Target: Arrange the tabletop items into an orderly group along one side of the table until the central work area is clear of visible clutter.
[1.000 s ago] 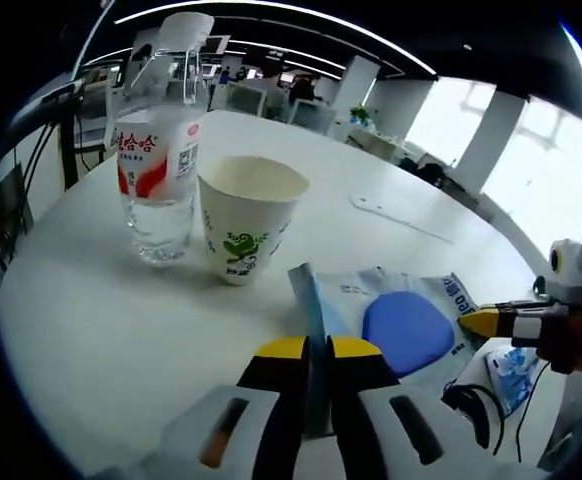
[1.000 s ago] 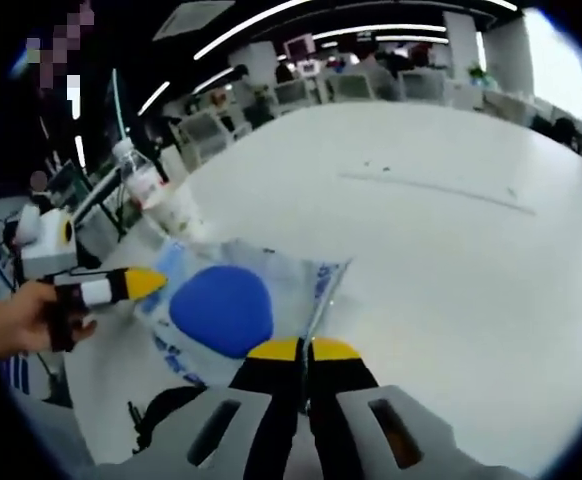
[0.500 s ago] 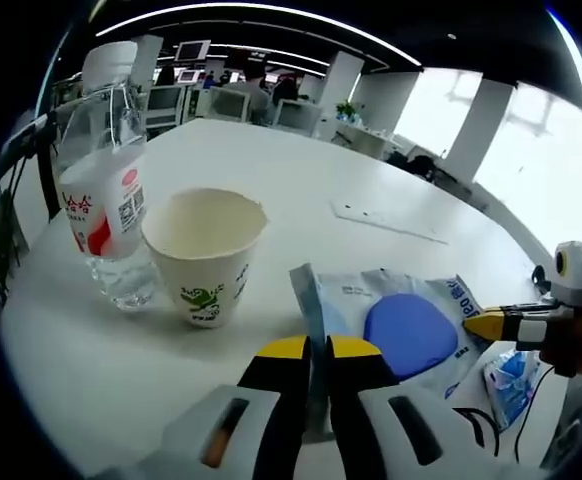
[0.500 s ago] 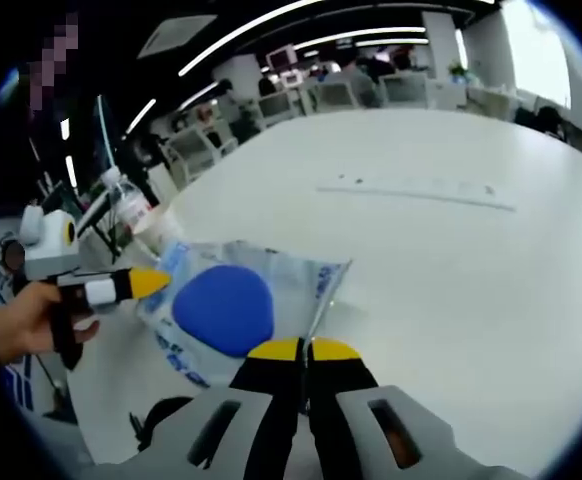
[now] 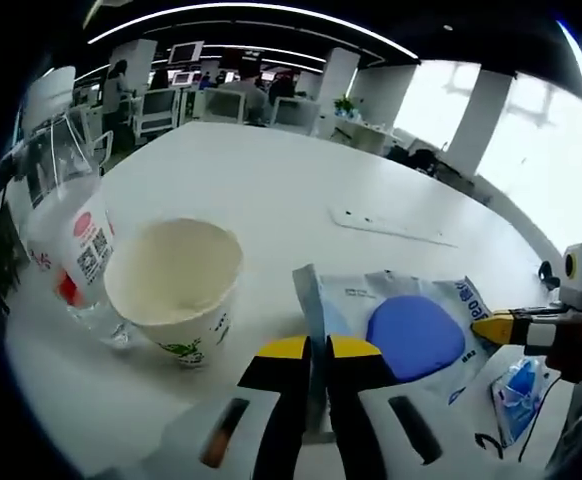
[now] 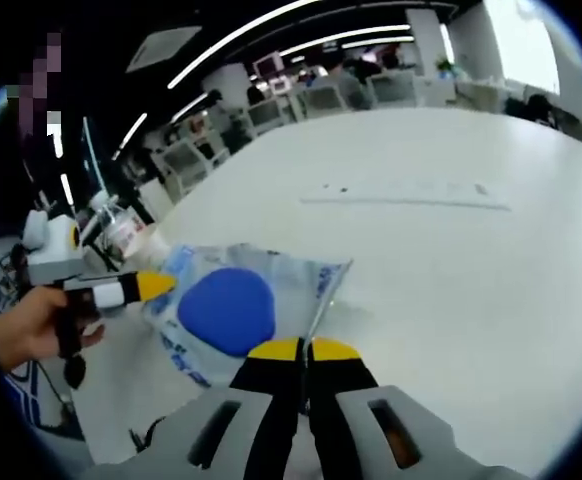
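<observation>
A clear plastic packet (image 5: pixel 411 325) with a round blue pad inside is stretched between both grippers. My left gripper (image 5: pixel 309 348) is shut on its near edge. The right gripper (image 5: pixel 493 326) comes in from the right and pinches the far corner. In the right gripper view my right gripper (image 6: pixel 304 350) is shut on the packet (image 6: pixel 229 308), and the left gripper (image 6: pixel 149 286) holds its other side. A paper cup (image 5: pixel 176 285) stands open and empty just left of the packet. A water bottle (image 5: pixel 66 240) is close beside the cup.
The round white table (image 5: pixel 271 170) carries a thin white strip (image 5: pixel 391 226) further out. A small blue wrapper (image 5: pixel 517 384) and a dark cable lie at the near right edge. Office desks and chairs stand beyond the table.
The left gripper view has shifted, so the cup and bottle now look closer and lower left. Both grippers still hold the packet between them.
</observation>
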Tool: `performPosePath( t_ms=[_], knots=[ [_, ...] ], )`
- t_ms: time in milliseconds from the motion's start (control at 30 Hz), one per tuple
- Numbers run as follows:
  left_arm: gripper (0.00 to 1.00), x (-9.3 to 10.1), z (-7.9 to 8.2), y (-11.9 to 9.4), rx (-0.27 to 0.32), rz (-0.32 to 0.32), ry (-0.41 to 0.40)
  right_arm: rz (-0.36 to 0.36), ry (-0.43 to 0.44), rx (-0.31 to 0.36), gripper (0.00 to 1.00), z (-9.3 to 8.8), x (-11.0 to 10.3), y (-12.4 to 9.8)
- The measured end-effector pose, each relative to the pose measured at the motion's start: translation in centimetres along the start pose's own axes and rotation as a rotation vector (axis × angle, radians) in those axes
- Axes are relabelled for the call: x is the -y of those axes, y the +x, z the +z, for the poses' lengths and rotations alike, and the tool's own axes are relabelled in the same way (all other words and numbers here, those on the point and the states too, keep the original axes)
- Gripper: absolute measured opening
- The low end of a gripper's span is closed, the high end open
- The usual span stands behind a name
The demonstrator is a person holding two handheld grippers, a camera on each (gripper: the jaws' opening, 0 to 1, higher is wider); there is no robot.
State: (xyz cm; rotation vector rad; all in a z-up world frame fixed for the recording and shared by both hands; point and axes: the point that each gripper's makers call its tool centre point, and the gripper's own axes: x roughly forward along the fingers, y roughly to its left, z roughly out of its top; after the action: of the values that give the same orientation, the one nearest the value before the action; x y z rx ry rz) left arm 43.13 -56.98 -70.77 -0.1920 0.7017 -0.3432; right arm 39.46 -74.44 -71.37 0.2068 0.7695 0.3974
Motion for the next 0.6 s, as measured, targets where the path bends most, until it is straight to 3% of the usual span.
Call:
performPosePath(
  t_ms=[600],
  knots=[
    [0.05,-1.4,0.8,1.2,-0.027,0.077,-0.007,0.019,0.075,0.013,0.0,0.7,-0.2,1.8]
  ],
)
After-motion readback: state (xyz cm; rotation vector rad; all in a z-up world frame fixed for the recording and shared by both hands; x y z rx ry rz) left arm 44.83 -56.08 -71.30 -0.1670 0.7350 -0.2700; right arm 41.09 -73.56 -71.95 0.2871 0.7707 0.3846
